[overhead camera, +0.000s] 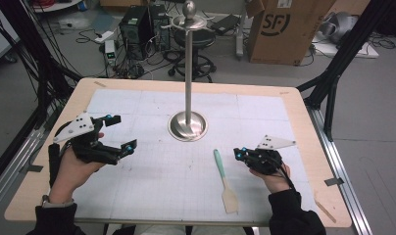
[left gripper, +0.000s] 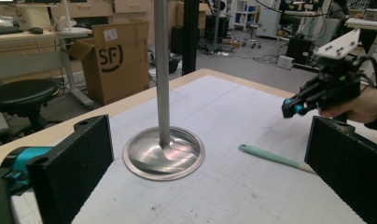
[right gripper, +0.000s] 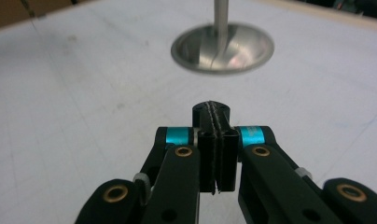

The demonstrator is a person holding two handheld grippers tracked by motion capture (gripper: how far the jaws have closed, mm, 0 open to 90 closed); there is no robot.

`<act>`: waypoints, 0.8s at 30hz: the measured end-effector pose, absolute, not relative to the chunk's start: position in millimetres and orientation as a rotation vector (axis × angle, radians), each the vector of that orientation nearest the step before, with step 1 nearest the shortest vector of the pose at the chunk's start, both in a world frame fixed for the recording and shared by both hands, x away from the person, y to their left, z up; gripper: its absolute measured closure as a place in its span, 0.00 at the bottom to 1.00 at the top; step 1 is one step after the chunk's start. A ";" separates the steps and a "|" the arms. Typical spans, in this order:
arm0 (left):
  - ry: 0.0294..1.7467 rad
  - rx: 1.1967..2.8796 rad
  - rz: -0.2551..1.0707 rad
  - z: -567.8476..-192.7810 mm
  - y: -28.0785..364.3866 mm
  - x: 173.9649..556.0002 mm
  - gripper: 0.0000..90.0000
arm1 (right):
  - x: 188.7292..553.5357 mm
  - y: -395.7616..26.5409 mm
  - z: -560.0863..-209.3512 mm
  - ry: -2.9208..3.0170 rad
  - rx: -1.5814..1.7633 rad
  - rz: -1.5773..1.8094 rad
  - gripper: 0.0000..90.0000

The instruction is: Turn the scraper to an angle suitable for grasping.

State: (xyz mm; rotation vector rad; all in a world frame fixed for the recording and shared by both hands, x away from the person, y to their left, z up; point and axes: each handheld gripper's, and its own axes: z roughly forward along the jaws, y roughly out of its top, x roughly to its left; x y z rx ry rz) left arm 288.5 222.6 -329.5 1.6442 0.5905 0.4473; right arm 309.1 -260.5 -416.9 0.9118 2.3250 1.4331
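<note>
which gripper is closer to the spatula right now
Right. The right gripper sits just to the right of the spatula, beside its green handle, jaws shut and empty. The left gripper is open, well off to the spatula's left.

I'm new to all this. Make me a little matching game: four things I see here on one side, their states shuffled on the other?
Things:
1. left gripper
2. right gripper
3. spatula
4. metal stand

States:
A. upright on a round base
B. jaws wide apart, nothing between them
C. lying flat on the mat
D. jaws pressed together, nothing between them

Pairs: 1-B, 2-D, 3-C, 4-A
</note>
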 end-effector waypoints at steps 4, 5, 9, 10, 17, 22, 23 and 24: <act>0.594 1.650 0.446 -330.8 222.4 288.3 0.02 | 312.4 -251.1 -425.3 2.381 0.910 1.376 1.00; 0.596 1.652 0.447 -331.2 222.4 288.3 0.02 | 313.4 -249.5 -426.6 2.387 0.907 1.377 1.00; 0.602 1.655 0.446 -332.0 222.4 287.5 0.02 | 317.2 -241.8 -433.8 2.405 0.939 1.344 1.00; 0.601 1.658 0.447 -332.1 222.6 287.2 0.02 | 318.2 -239.5 -435.8 2.414 0.943 1.334 1.00; 0.612 1.658 0.455 -333.4 226.8 283.5 0.02 | 325.0 -231.4 -442.7 2.431 0.994 1.288 1.00; 0.621 1.661 0.458 -334.9 229.4 280.6 0.02 | 330.9 -229.7 -446.0 2.435 1.018 1.267 1.00; 0.623 1.663 0.458 -335.3 230.0 280.0 0.02 | 332.0 -229.2 -446.6 2.437 1.025 1.269 1.00; 0.625 1.664 0.461 -335.6 230.7 279.5 0.02 | 332.9 -228.5 -447.1 2.436 1.029 1.265 1.00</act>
